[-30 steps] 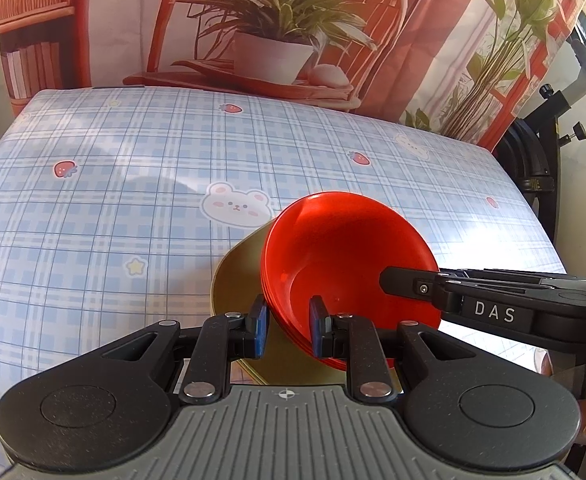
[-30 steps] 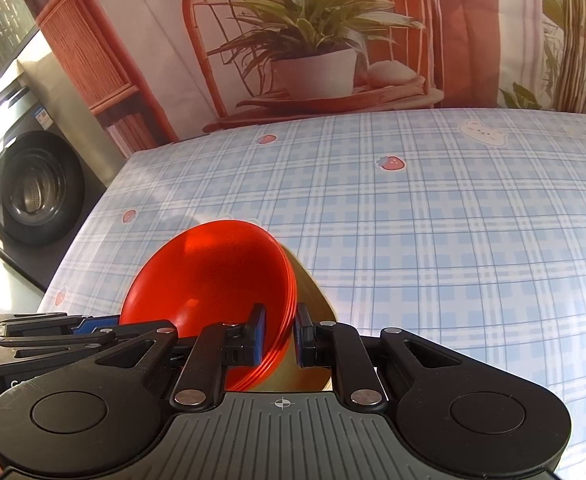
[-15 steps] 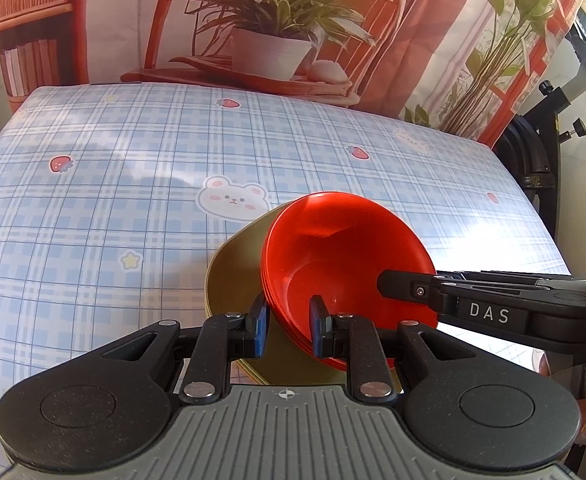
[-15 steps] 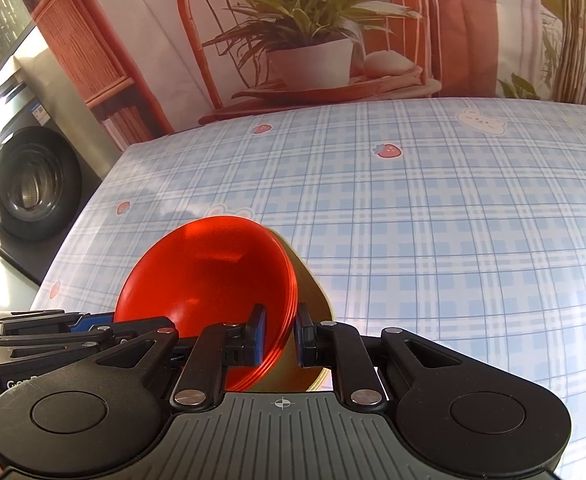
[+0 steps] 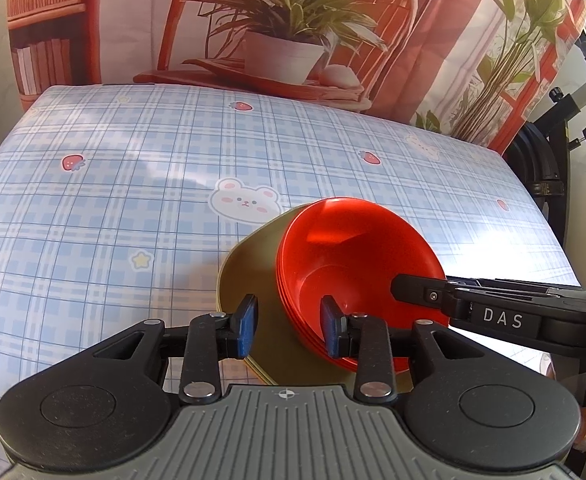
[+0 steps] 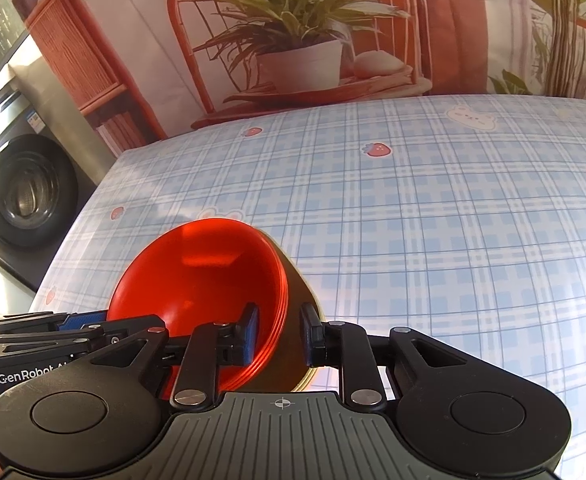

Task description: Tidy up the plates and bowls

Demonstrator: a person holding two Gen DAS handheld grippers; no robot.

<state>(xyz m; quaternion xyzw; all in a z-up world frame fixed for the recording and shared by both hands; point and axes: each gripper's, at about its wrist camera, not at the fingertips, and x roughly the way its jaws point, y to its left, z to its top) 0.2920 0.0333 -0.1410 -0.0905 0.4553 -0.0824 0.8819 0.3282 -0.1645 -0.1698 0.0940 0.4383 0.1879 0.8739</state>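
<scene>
1. Spreading apart, the left gripper [image 5: 289, 322] has its blue pads [image 5: 247, 324] clear on either side of the near rims of the dishes; its jaws are opening, with the rims between them but no pad pressing.
2. The red bowls [image 5: 353, 256] sit as a nested stack, several rims showing at the edge, tipped so the opening faces toward the left.
3. Under and behind them is an olive plate [image 5: 249, 264], also tilted, its low edge near the table [image 5: 133, 200].
4. The right gripper [image 6: 280, 330] straddles the same stack from the other side. One pad is inside the red rim and the other is outside, by the olive edge. Its jaws are opening too, and gaps show at both pads.
5. From the left camera, the right gripper's black finger reaches in beside the bowls at the right, marked "DAS".
6. From the right camera, the left gripper shows at the lower left edge, touching or just beside the red stack; I cannot tell which.
7. The table wears a blue plaid cloth with strawberries and a bear face [image 5: 245, 200] printed just beyond the dishes.
8. A backdrop [image 6: 301, 48] showing a potted plant hangs behind the table.
9. A washing machine [image 6: 25, 192] stands off to the left in the right camera's view.
</scene>
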